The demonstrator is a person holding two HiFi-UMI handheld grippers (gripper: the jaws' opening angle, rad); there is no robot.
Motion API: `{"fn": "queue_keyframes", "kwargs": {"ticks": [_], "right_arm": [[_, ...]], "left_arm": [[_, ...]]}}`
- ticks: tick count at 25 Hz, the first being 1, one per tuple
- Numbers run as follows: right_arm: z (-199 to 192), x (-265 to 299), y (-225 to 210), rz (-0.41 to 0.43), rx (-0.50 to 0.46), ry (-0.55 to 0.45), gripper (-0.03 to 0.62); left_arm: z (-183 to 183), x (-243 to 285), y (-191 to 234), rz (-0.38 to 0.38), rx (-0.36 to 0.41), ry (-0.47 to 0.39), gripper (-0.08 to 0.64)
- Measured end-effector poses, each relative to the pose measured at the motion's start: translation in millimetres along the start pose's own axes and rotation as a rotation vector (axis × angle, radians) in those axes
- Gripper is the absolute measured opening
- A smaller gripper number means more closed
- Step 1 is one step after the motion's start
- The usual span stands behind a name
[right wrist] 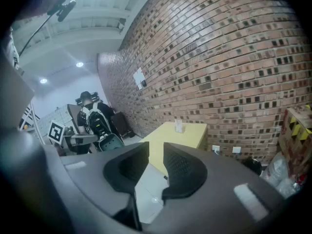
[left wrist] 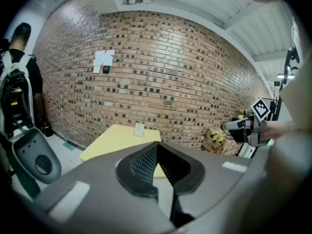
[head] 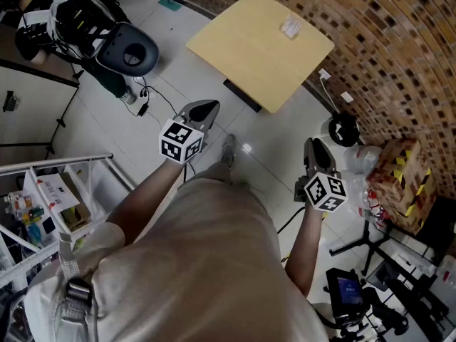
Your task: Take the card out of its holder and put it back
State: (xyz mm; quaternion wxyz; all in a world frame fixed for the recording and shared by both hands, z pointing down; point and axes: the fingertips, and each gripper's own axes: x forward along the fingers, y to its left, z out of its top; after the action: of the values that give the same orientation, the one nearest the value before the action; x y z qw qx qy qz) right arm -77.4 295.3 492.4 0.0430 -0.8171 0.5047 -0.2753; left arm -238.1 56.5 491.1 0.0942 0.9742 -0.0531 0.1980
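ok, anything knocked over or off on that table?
Nothing stands out. The card holder stands upright on the yellow table, with nothing spilled around it. The left gripper and right gripper are empty, short of it.

Beige shirt, grey buckled strap, grey left gripper and right gripper with black-and-white marker cubes.
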Motion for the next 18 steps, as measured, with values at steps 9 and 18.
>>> {"fn": "queue_keyframes", "kwargs": {"ticks": [9, 18], "right_arm": [[16, 82, 39, -0.049, -0.101, 0.032, 0.083], [44, 130, 29, -0.089, -0.088, 0.049, 0.077]], "left_arm": [[33, 32, 105, -0.049, -0.062, -0.072, 0.020], [77, 98, 141, -0.097, -0.013, -0.085, 0.019]]}}
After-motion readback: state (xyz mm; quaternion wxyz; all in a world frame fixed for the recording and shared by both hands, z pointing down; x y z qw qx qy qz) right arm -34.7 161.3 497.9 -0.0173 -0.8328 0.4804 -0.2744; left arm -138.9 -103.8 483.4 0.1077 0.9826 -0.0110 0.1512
